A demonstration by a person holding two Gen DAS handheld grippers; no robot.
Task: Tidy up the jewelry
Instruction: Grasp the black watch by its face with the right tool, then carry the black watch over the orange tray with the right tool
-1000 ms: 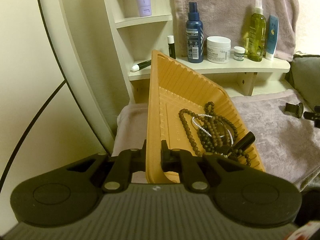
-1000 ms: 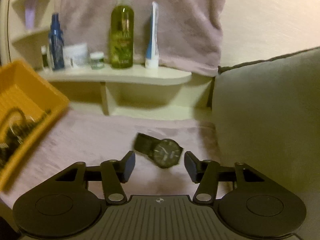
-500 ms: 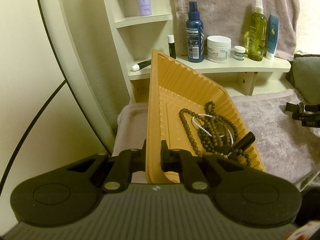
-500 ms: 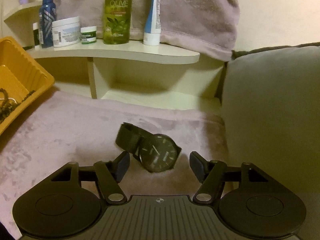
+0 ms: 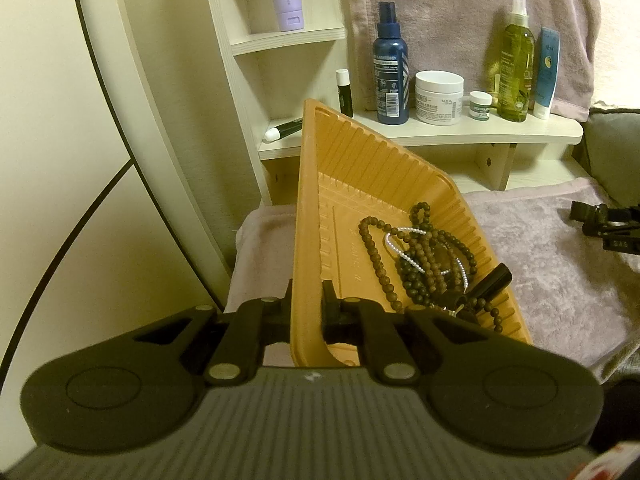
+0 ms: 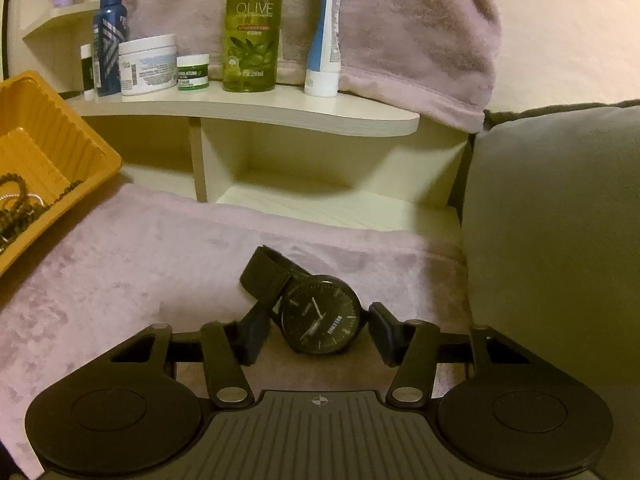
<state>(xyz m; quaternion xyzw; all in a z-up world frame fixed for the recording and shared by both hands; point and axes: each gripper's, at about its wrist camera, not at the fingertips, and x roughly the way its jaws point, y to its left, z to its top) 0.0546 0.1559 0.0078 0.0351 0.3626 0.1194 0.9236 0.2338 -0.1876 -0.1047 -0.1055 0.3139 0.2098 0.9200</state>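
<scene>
Right wrist view puts our right gripper [image 6: 316, 330] low over the mauve towel [image 6: 120, 264], its jaws spread wide with one finger on each side of the black wristwatch [image 6: 318, 316]. Neither pad presses the watch case, so nothing is grasped yet. The watch lies face up on the towel, its dark strap curling away from us toward the cream shelf unit [image 6: 256, 114]. Beyond the watch on that shelf we see an olive oil bottle [image 6: 253, 28], a blue and white tube [image 6: 325, 40], a small green-lidded jar [image 6: 193, 72], a white cream jar [image 6: 148, 65] and a dark blue spray bottle [image 6: 109, 36]. To the watch's right a grey cushion [image 6: 552, 240] rises; far to its left sits the orange tray [image 6: 60, 148].

From the left wrist view, our left gripper [image 5: 306, 310] is clamped on the near wall of that orange tray [image 5: 344, 168], one finger outside and one inside, and the tray is tipped up on its side. Inside the tray, brown bead strands [image 5: 420, 260] and a thin pearl-like chain [image 5: 416, 264] are heaped against the lower wall, with a black cylindrical piece [image 5: 490, 282] next to them. Past the tray, at the right edge, we catch the right gripper [image 5: 600, 220] over the towel [image 5: 560, 272].
</scene>
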